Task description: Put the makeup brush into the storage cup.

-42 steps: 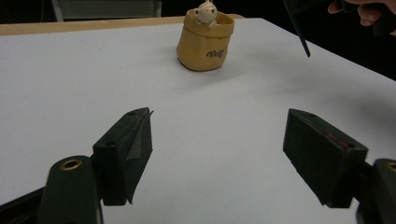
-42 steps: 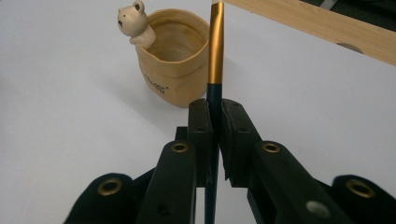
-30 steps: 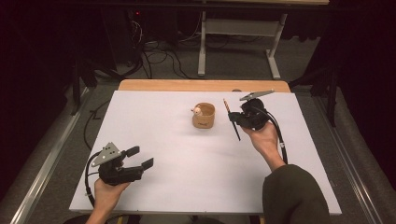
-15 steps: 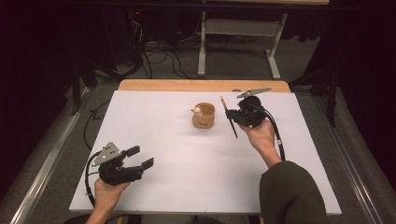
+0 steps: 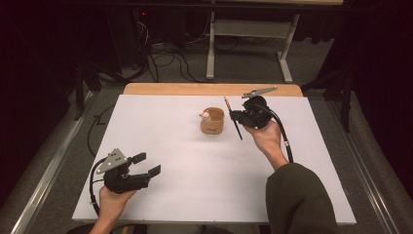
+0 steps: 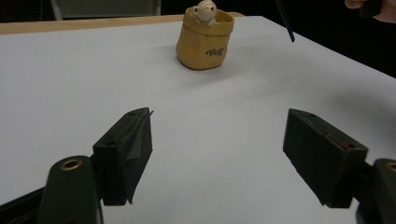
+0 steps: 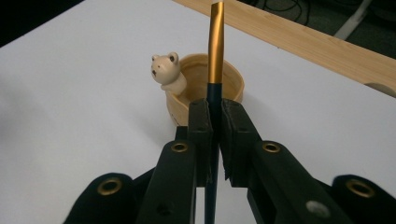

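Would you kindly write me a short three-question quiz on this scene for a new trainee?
1. True or false: the left gripper is shut on the pen.
2. What does the right gripper clamp? A) a spoon B) a dark pen with a gold end C) a cloth
3. What small figure sits on the rim of the tan cup?

Key
1. False; its jaws stand open over the white table, with nothing between them.
2. B
3. A little bear.

Bright table (image 5: 160, 122), dark surroundings — soft shadows (slightly grainy)
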A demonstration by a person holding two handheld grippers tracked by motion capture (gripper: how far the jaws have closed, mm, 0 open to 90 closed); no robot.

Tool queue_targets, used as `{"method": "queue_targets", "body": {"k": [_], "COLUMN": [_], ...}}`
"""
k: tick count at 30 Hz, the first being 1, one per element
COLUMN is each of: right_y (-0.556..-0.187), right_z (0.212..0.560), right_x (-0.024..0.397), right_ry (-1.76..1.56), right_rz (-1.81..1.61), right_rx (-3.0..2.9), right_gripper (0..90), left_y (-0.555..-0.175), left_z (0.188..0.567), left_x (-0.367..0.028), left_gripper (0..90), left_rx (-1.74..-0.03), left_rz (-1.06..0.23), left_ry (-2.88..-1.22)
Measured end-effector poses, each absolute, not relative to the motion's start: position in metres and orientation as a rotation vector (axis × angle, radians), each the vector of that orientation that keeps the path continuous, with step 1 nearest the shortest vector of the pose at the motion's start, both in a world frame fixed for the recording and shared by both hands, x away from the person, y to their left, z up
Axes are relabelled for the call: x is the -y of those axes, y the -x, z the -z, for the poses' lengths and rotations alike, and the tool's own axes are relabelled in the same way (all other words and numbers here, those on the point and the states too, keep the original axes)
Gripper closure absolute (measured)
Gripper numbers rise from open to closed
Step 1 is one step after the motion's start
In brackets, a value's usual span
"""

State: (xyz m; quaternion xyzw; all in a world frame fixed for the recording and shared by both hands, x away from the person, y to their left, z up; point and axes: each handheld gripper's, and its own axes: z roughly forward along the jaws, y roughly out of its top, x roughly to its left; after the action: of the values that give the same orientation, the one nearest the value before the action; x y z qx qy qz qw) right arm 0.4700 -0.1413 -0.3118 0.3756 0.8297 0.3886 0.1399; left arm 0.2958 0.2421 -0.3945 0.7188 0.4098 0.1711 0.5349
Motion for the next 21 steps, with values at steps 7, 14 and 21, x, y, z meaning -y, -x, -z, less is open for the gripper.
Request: {"method": "queue_targets", "body": {"k": [7,14,21], "right_y": [-0.474,-0.476,-0.481], "right_z": [0.309,0.306,0.303], "right_x": [0.135,0.126,0.118], "right_ry": [-1.06,-1.048,-1.033], "right_rz": [-1.152,-1.147,-1.159], "right_rx": [-2.396,-2.399,-2.391], "right_gripper": [85.3,85.3,85.3], "left_y": [-0.296,-0.295,-0.295], "left_z": [0.394,0.394,0.394], "left_x": [-0.242,-0.244,-0.243], "left_gripper": [24.3,24.3,24.3], "left_rx": [-0.976,-0.977,-0.971], "left_rz": [-0.407,-0.407,-0.409], "left_ry": [-1.714,-1.709,-1.713]}}
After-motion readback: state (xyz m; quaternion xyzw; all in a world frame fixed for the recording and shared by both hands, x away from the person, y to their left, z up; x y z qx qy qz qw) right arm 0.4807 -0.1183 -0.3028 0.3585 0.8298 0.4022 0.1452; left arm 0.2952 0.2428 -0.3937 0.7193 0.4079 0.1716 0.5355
